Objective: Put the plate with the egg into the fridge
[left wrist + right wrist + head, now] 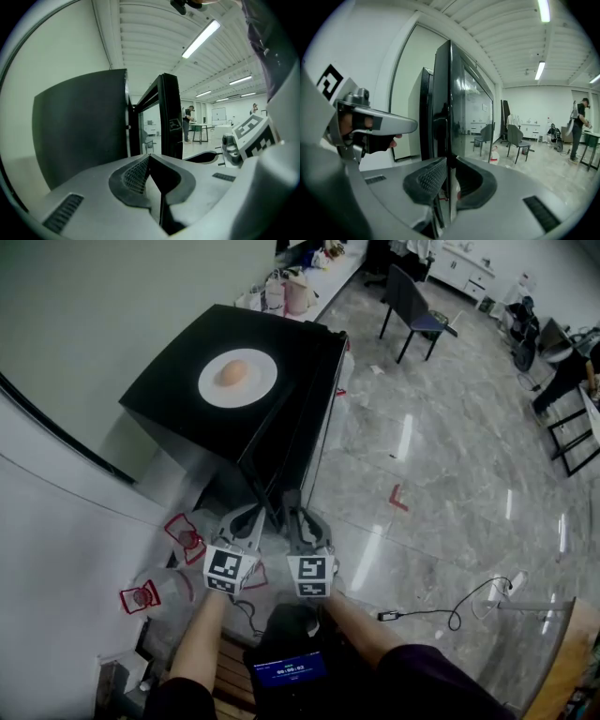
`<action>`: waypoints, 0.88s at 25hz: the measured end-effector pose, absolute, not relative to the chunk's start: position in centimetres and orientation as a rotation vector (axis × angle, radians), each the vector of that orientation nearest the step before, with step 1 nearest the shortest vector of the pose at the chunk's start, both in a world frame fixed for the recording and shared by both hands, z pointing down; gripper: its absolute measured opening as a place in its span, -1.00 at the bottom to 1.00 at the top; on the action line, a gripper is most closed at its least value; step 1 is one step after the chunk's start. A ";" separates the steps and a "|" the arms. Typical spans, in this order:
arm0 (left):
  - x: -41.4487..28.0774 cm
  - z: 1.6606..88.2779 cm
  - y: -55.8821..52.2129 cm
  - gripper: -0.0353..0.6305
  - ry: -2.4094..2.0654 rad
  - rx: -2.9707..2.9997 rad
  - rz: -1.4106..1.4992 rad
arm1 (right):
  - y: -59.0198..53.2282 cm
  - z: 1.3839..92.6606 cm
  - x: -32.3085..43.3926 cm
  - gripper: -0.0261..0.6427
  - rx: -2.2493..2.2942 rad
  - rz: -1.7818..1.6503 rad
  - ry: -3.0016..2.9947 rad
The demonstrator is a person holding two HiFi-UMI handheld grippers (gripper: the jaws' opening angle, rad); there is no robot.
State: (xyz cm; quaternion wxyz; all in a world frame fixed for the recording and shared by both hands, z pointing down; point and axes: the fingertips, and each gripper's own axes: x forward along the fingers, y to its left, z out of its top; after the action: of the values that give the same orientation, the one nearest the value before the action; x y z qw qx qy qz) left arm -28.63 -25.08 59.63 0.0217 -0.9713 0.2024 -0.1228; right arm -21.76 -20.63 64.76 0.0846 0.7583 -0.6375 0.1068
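Observation:
A white plate (238,378) with a brown egg (233,373) lies on top of the black fridge (178,399). The fridge door (307,423) stands slightly ajar, its edge towards me. My right gripper (293,513) is shut on that door edge (451,108); in the right gripper view its pads (429,180) close on it from both sides. My left gripper (251,514) hangs just to its left, shut with nothing in it (150,161). In the left gripper view it faces the gap between the fridge body (79,126) and the door (169,117).
A wall runs along the left. Red-tagged items (183,535) sit on the floor by the fridge's foot. A cable (450,610) and red floor marks (398,498) lie to the right, a chair (412,310) and a cluttered counter (300,282) farther back.

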 end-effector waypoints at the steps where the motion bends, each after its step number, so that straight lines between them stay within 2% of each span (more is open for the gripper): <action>1: -27.7 59.7 -24.5 -0.86 0.573 -3.018 -0.384 | -20.0 64.8 -21.3 -0.72 2.245 0.315 -1.915; 9: -20.2 59.7 -19.3 -0.87 0.214 -2.987 -0.423 | -15.8 64.9 -16.8 -0.74 2.241 0.290 -1.843; 22: -12.5 60.7 -14.6 -0.87 0.145 -3.087 -0.473 | -5.6 65.1 -7.0 -0.74 2.468 0.368 -1.551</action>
State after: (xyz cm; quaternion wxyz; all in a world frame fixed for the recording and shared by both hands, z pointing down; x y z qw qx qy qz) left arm -12.45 -14.57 60.68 0.0073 -0.9874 0.0463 -0.1514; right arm -7.04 -5.62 65.15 0.1014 0.8357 -0.5251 0.1247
